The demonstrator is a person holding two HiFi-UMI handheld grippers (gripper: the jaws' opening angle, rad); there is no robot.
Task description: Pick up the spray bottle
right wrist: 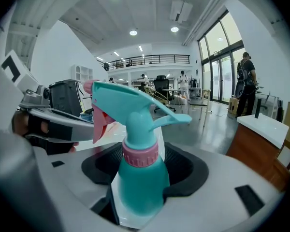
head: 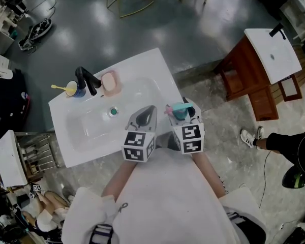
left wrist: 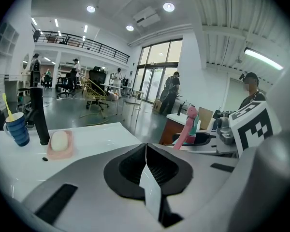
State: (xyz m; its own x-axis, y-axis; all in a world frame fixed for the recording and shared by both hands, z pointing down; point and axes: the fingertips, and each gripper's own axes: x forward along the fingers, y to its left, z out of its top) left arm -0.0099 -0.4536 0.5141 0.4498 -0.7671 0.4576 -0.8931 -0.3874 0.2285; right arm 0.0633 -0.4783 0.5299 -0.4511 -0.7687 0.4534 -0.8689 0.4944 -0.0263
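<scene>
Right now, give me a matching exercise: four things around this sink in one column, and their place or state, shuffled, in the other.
1 spray bottle
2 soap dish
3 blue cup
4 left gripper

A pink, next to the faucet
B fingers together, empty
C holds a yellow toothbrush
D between the fingers of the right gripper

Pairs: 1-D, 2-A, 3-C, 4-B
</scene>
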